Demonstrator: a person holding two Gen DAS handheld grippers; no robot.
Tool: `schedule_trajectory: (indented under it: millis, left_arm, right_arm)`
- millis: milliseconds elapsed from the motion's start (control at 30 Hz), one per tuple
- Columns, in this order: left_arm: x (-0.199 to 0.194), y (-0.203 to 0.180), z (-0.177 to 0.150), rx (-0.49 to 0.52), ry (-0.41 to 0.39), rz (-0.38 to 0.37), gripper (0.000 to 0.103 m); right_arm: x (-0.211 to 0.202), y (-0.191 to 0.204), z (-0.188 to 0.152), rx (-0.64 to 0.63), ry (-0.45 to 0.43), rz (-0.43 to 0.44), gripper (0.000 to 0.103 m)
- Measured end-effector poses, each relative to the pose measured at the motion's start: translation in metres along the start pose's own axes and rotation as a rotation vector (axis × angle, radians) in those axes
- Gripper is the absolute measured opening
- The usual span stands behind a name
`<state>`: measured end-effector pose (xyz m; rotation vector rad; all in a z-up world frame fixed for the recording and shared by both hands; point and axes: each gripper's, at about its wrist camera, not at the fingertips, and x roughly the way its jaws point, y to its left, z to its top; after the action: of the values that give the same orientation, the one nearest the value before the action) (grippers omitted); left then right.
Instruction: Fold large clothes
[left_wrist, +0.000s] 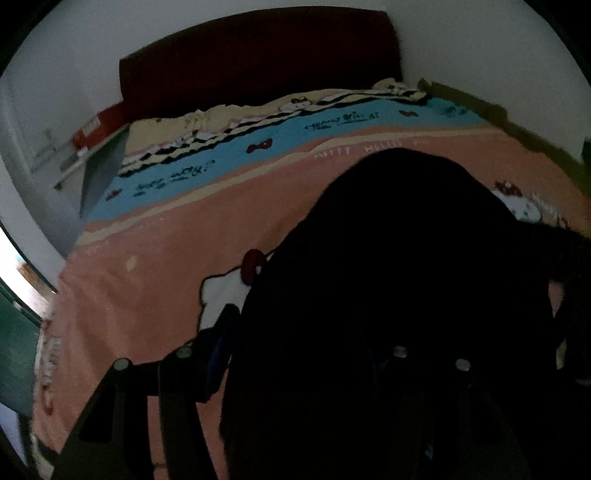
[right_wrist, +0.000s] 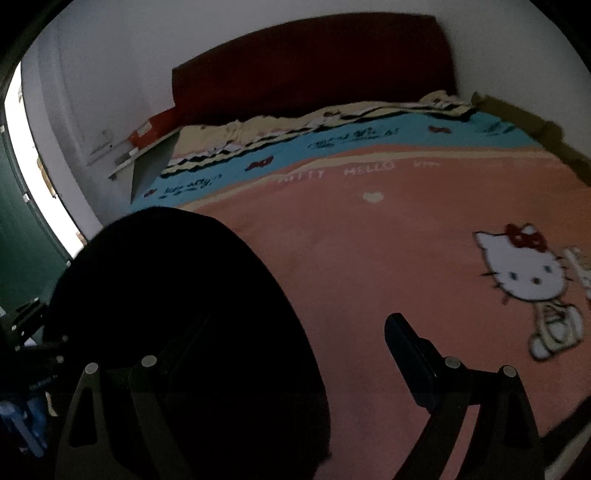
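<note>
Dark garment (right_wrist: 177, 295) heaped on the bed (right_wrist: 369, 258); your right gripper (right_wrist: 288, 354) gapes wide, empty; left gripper (left_wrist: 295, 339) buried, can't tell; next, grab an edge and spread.

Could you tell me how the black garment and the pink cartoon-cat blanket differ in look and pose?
The black garment is plain and too dark to show detail; the pink cartoon-cat blanket is printed with a white cat, a heart and lettering. The garment is a rounded heap covering only part of the bed, while the blanket lies spread flat under it. Both are soft fabric.
</note>
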<state>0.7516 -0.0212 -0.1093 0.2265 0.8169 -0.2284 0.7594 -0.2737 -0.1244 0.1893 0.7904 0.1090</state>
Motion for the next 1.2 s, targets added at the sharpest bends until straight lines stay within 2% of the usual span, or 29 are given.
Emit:
schedule_trajectory:
  millis: [133,167,200,233,267,300,333,400,533,667,933,1033,1200]
  left_arm:
    - [0.008,0.009,-0.002,-0.05,-0.004,-0.038,0.055]
    - [0.008,0.008,-0.004,-0.059,-0.01,-0.046,0.051]
    - [0.005,0.008,-0.006,-0.06,-0.015,-0.052,0.045]
    - [0.005,0.006,-0.007,-0.055,-0.008,-0.059,0.031]
    - [0.004,0.004,-0.007,-0.054,0.0,-0.058,0.023]
    - [0.001,0.001,-0.008,-0.053,0.001,-0.053,0.02]
    - [-0.005,-0.003,-0.011,-0.047,-0.004,-0.05,0.015]
    - [-0.022,-0.01,-0.016,-0.032,-0.027,-0.039,0.013]
    - [-0.083,-0.012,-0.035,-0.04,-0.085,-0.065,0.013]
    - [-0.155,-0.008,-0.068,-0.067,-0.149,-0.128,0.012]
    - [-0.288,0.005,-0.131,-0.147,-0.29,-0.223,0.011]
    - [-0.329,0.009,-0.162,-0.161,-0.29,-0.235,0.011]
    - [-0.371,0.014,-0.206,-0.178,-0.266,-0.261,0.011]
  right_arm:
    - [0.031,-0.002,-0.002,0.032,0.042,0.055,0.092]
    - [0.035,-0.002,-0.003,0.039,0.045,0.07,0.09]
    - [0.04,0.0,-0.004,0.039,0.048,0.08,0.079]
    - [0.042,0.001,-0.005,0.036,0.047,0.081,0.069]
    - [0.044,0.002,-0.007,0.035,0.049,0.09,0.046]
    - [0.045,0.003,-0.009,0.036,0.053,0.116,0.028]
    - [0.042,0.005,-0.01,0.033,0.044,0.129,0.023]
    - [0.028,0.008,-0.012,0.029,0.015,0.153,0.015]
    - [-0.014,0.013,-0.012,0.053,-0.04,0.211,0.012]
    - [-0.078,0.029,-0.024,0.017,-0.076,0.277,0.011]
    - [-0.237,0.047,-0.086,-0.028,-0.186,0.411,0.01]
    - [-0.292,0.065,-0.111,-0.071,-0.221,0.409,0.01]
    - [-0.356,0.099,-0.155,-0.143,-0.21,0.403,0.01]
